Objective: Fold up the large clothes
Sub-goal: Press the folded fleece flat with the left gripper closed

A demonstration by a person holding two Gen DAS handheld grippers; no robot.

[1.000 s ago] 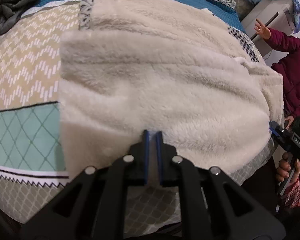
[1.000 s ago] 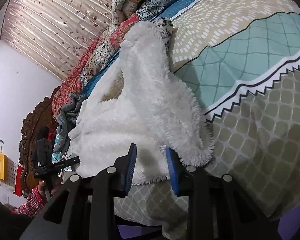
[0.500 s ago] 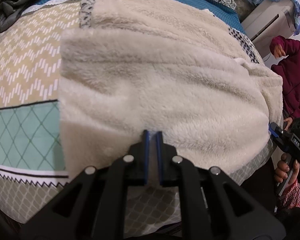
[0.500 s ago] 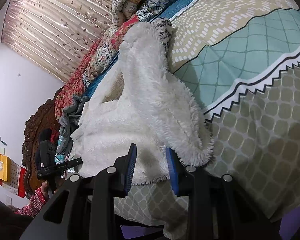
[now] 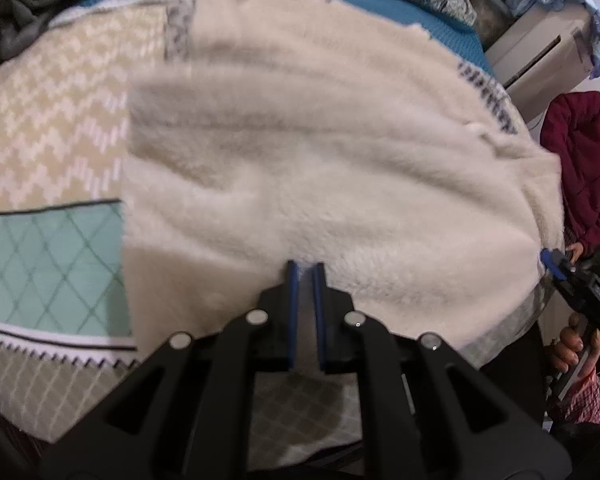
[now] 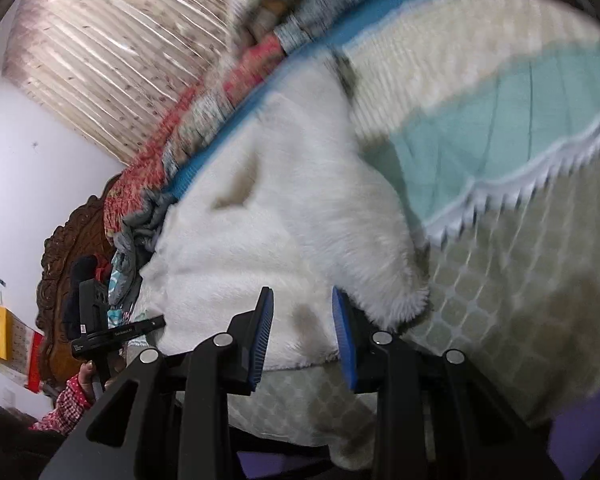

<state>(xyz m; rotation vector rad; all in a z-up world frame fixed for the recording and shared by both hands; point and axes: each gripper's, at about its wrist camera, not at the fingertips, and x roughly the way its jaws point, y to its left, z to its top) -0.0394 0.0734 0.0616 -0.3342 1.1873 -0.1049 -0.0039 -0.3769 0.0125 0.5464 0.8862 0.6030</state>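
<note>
While the left gripper [image 5: 305, 270] stays clamped on the cream fleece garment's [image 5: 320, 152] near hem, the right gripper [image 6: 302, 300], pinching its corner, has lifted slightly above the patterned bedspread [image 6: 520, 272].

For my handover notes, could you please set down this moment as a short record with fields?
garment: cream fleece, spread on the bed
bedspread: patterned, tan, teal and grey bands
left gripper: shut on the fleece's near edge
right gripper: shut on a thicker fold of the fleece
bystander: maroon sleeve at the right of the left view
view quality: both blurred
</note>
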